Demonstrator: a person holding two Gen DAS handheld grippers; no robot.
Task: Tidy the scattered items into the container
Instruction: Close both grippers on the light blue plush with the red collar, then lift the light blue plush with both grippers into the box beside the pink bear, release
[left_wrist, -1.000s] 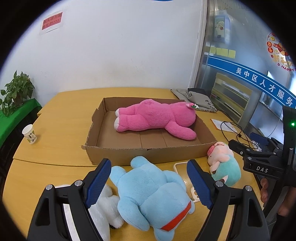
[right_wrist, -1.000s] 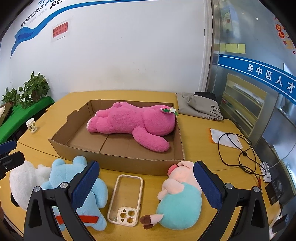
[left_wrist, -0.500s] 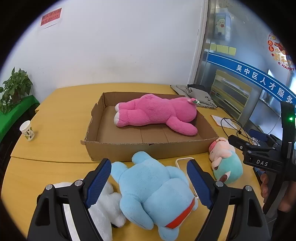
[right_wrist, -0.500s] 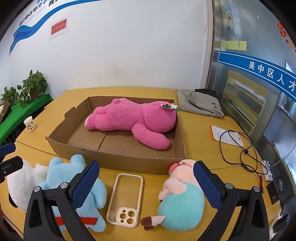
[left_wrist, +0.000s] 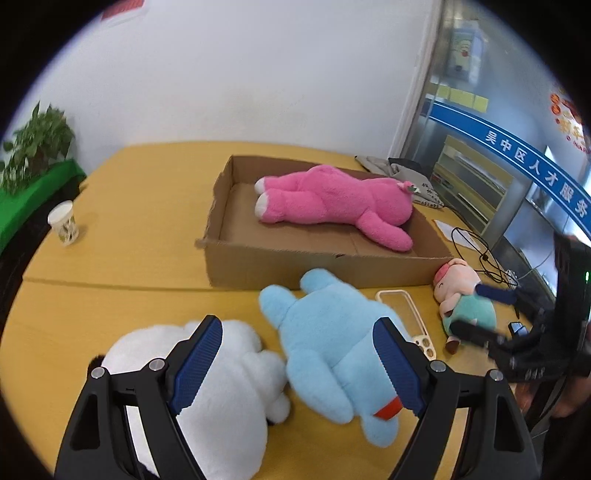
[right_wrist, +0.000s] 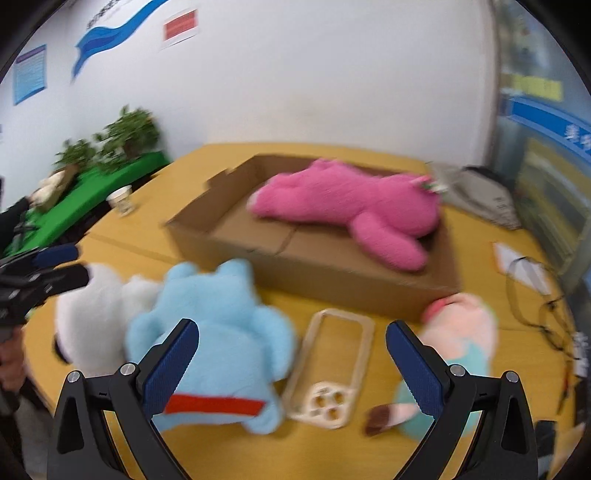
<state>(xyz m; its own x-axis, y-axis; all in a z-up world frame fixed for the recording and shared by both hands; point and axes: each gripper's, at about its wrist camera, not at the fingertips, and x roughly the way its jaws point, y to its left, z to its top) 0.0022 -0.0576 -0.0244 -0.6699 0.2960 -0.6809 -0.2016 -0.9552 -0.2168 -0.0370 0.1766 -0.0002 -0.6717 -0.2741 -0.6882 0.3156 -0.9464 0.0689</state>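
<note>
A cardboard box (left_wrist: 314, 264) (right_wrist: 332, 277) on the yellow table holds a pink plush (left_wrist: 332, 199) (right_wrist: 351, 206). In front of it lie a white plush (left_wrist: 221, 391) (right_wrist: 92, 314), a light blue plush (left_wrist: 332, 339) (right_wrist: 221, 332), a beige phone case (left_wrist: 406, 317) (right_wrist: 332, 365) and a pig plush in teal (left_wrist: 465, 306) (right_wrist: 458, 343). My left gripper (left_wrist: 295, 362) is open above the white and blue plushes. My right gripper (right_wrist: 291, 365) is open above the blue plush and the phone case; it also shows in the left wrist view (left_wrist: 480, 314) at the pig plush.
A paper cup (left_wrist: 63, 228) (right_wrist: 122, 199) stands at the table's left. Potted plants (left_wrist: 37, 147) sit on a green shelf beyond it. A grey bag (right_wrist: 476, 195), a paper and a black cable (left_wrist: 480, 254) lie at the right.
Both grippers have swung left and moved closer to the plushes. The right wrist view is motion-blurred now. Both stay open and empty.
</note>
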